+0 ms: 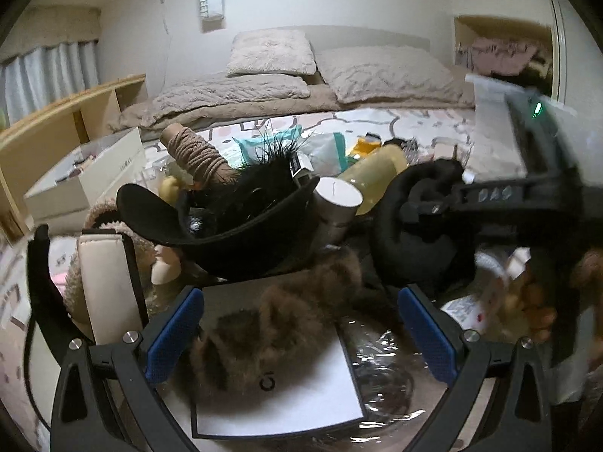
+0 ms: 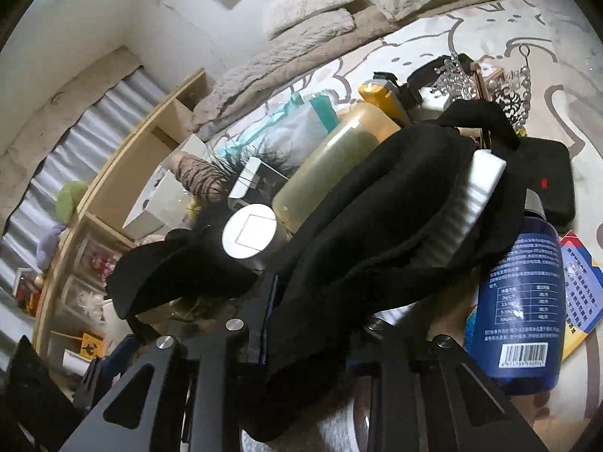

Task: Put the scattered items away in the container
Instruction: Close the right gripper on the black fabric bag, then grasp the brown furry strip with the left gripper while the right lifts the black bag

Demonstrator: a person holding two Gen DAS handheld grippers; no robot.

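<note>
My left gripper [image 1: 301,327] is open, its blue pads [image 1: 177,335] either side of a brown furry piece [image 1: 271,324] lying on a white card [image 1: 301,395] in a clear container [image 1: 388,373]. The container also holds a black cap [image 1: 226,222], a silver-topped tube [image 1: 339,199] and a yellow bottle [image 1: 380,169]. My right gripper [image 2: 316,324] is shut on a black padded fabric item [image 2: 377,226], seen in the left wrist view [image 1: 410,222] just right of the cap, over the container. That fabric hides its fingertips.
A blue bottle [image 2: 524,301], a black case [image 2: 550,184], a crown [image 2: 456,75] and a colourful leaflet [image 2: 580,278] lie on the patterned bedcover. A white box [image 1: 86,173] and wooden shelf [image 1: 56,128] stand left. Pillows [image 1: 384,71] lie behind.
</note>
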